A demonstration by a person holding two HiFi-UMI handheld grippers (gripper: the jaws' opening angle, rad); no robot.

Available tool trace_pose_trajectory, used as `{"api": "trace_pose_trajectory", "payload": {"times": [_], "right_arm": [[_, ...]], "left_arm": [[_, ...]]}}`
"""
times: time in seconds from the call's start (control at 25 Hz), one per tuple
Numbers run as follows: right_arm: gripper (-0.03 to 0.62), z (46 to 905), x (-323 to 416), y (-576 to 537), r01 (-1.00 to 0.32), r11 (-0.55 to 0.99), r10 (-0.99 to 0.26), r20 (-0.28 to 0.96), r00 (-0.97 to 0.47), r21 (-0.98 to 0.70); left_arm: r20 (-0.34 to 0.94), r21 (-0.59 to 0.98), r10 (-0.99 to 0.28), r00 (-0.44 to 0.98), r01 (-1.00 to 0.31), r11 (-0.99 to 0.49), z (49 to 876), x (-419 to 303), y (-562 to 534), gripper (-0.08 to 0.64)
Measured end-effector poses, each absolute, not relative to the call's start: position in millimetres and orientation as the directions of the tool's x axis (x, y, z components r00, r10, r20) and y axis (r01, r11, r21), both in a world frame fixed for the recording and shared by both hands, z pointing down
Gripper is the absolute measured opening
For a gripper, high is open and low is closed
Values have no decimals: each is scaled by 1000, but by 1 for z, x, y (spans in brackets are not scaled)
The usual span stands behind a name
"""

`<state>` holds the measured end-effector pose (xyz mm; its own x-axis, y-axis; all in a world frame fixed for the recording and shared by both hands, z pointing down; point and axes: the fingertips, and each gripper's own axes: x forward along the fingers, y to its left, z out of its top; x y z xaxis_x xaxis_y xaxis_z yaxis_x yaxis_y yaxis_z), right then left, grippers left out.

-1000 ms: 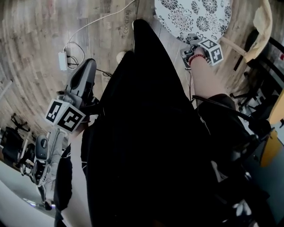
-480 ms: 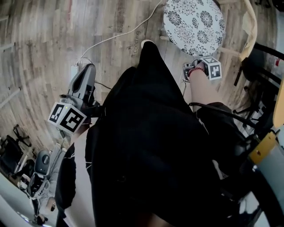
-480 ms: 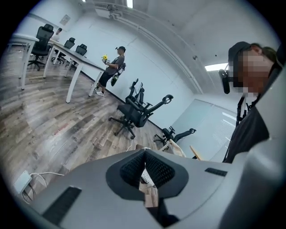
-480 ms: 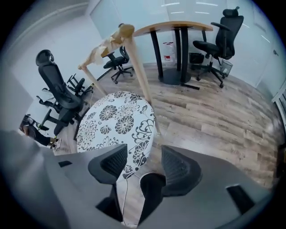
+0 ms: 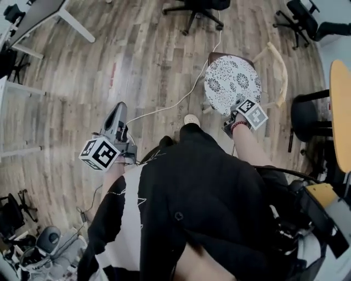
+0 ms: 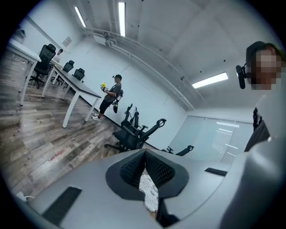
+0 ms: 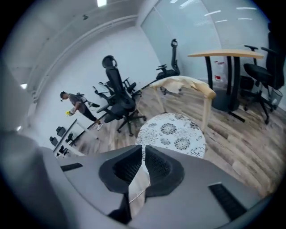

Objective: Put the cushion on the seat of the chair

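Observation:
The round white cushion [image 5: 233,85] with black flower print lies flat on the seat of the light wooden chair [image 5: 281,74]; it also fills the middle of the right gripper view as the cushion [image 7: 172,134]. My right gripper [image 5: 229,123] hangs above the cushion's near edge, clear of it. Its jaws are closing and the right gripper [image 7: 143,150] has nothing between them. My left gripper [image 5: 117,110] is raised over bare floor far to the left of the chair. The left gripper [image 6: 144,154] is shut and holds nothing.
A white cable [image 5: 175,101] runs across the wood floor to the chair. Black office chairs [image 5: 197,8] stand beyond it, another black chair [image 5: 307,118] and a round wooden table [image 5: 341,110] at the right. A white desk [image 5: 49,13] is far left. A person [image 6: 111,94] stands far off.
The head view has risen, so the room looks farther away. Both grippers have lifted; the right one has come away from the cushion's edge. The cushion stays on the seat.

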<state>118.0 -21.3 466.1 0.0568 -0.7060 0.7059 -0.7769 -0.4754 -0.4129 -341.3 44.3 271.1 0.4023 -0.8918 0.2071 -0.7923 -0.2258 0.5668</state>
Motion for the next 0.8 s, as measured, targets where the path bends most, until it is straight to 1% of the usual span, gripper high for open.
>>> {"api": "trace_pose_trajectory", "payload": {"times": [0.08,0.16,0.32,0.44,0.6,0.68,0.8], "right_arm": [[28,420,95,-46,-833,-346,-772,635,-7,-430],[25,379,75,-53,-866,-226,-826,559,-72,-446],[18,320,32,-66,-882,-36,-874,443,-200,-470],[18,286,8,-59,-871,65,-878,387,-282,-487],[17,247,-28,-51,-868,213,-870,318,-378,-450],[17,237,-48,-46,-851,292,-857,276,-436,-437],[15,227,-68,-31,-838,360,-840,247,-482,-410]], "left_arm": [[155,559,-895,419,-784,-270,250,-337,40,12],[133,553,-887,442,-776,-304,236,-329,45,13],[75,534,-888,453,-770,-348,211,-328,43,13],[31,527,-894,448,-767,-366,194,-327,53,14],[-21,508,-898,439,-769,-388,176,-332,62,14],[-41,502,-901,432,-771,-392,173,-337,65,14],[-50,503,-904,425,-771,-391,177,-341,76,13]]}}
